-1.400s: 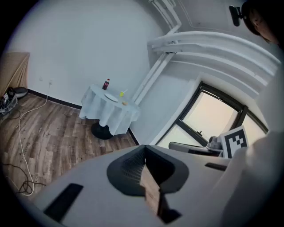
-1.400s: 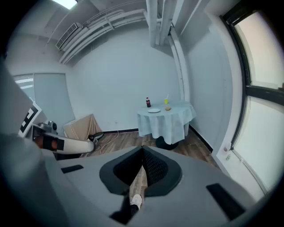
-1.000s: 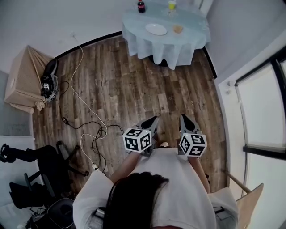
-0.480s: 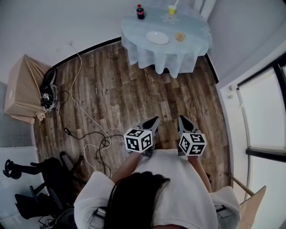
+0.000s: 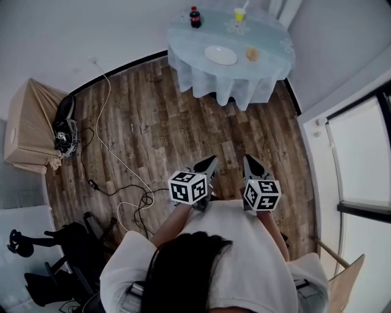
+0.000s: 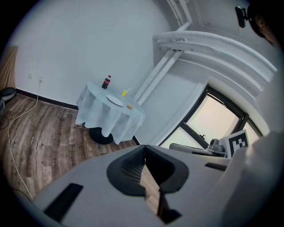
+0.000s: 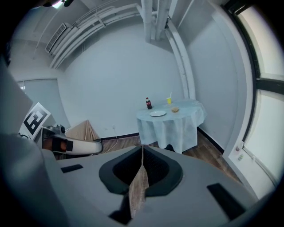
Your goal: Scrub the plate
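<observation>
**Status.** The left gripper and the right gripper are both held in front of the person. The jaws of each are closed together with nothing between them. The plate lies near the middle of a round table at the far end of the room, well apart from both grippers. Scrubbing has not begun.

**Hazard 1: floor.** Loose cables run across the wooden floor to the person's left. A path that drifts left risks a snagged foot.

**Hazard 2: closed jaws.** Neither gripper can pick anything up in this state. Arrival at the table with the jaws closed likely pushes the target aside instead of gripping it.

**Hazard 3: neighbouring items.** A dark bottle and a yellow cup stand behind the plate. A small tan item, probably the scrubber, lies just beside it. A wide or hasty reach can tip the bottle or cup.

**Hazard 4: sliding.** The table carries a loose cloth. An unheld plate probably slides or drags the cloth under scrubbing pressure, so one gripper should steady it.
</observation>
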{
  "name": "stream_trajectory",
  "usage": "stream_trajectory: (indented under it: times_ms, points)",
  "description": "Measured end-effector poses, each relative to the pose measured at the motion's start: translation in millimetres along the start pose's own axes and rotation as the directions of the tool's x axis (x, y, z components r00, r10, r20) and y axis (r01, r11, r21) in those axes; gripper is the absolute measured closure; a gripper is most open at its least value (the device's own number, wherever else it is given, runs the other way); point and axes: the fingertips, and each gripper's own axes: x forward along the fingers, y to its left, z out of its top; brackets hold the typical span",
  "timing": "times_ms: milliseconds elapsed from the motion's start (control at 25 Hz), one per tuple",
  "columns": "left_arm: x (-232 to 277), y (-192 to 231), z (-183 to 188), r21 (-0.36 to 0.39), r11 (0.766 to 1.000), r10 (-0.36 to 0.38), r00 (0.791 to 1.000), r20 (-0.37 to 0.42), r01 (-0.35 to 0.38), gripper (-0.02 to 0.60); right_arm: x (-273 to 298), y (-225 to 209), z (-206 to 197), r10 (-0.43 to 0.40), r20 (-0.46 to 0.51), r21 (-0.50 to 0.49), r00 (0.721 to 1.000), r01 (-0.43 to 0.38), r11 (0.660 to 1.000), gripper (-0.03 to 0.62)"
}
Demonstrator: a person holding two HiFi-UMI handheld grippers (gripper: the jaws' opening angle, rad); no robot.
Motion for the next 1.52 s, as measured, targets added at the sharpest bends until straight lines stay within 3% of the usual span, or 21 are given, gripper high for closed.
stream_trajectory:
  times_ms: [200, 400, 600, 840, 1160, 1320, 1520]
  points:
    - [-4, 15, 12, 0.016, 1.000, -0.012, 1.000, 0.000, 0.012, 0.572, 15, 10, 7, -0.002, 0.010, 0.026, 1.000, 0.002, 1.000, 0.559]
    - [-7, 26, 18, 0.030, 0.999, -0.023, 1.000, -0.008, 0.023, 0.572, 24, 19, 16, -0.030, 0.028, -0.017, 0.999, 0.030, 0.999, 0.559]
    - [-10, 23, 27, 0.043, 0.997, -0.062, 0.998, 0.024, 0.061, 0.572, 28, 24, 22, -0.020, 0.038, -0.006, 0.999, 0.020, 1.000, 0.557]
    - [-15, 19, 29, 0.148, 0.987, -0.058, 0.998, 0.010, 0.055, 0.572, 29, 30, 21, -0.029, 0.031, 0.009, 0.999, 0.029, 1.000, 0.557]
    - [-20, 19, 31, 0.116, 0.990, -0.087, 0.996, 0.036, 0.083, 0.572, 27, 40, 24, -0.016, 0.036, -0.008, 0.999, 0.017, 1.000, 0.558]
    - [-17, 11, 33, 0.149, 0.981, -0.129, 0.991, 0.046, 0.121, 0.572, 29, 36, 24, -0.012, 0.042, 0.000, 0.999, 0.012, 1.000, 0.558]
    - [-9, 15, 39, 0.142, 0.986, -0.099, 0.994, 0.049, 0.091, 0.572, 36, 28, 33, -0.002, 0.049, 0.000, 0.999, 0.002, 1.000, 0.559]
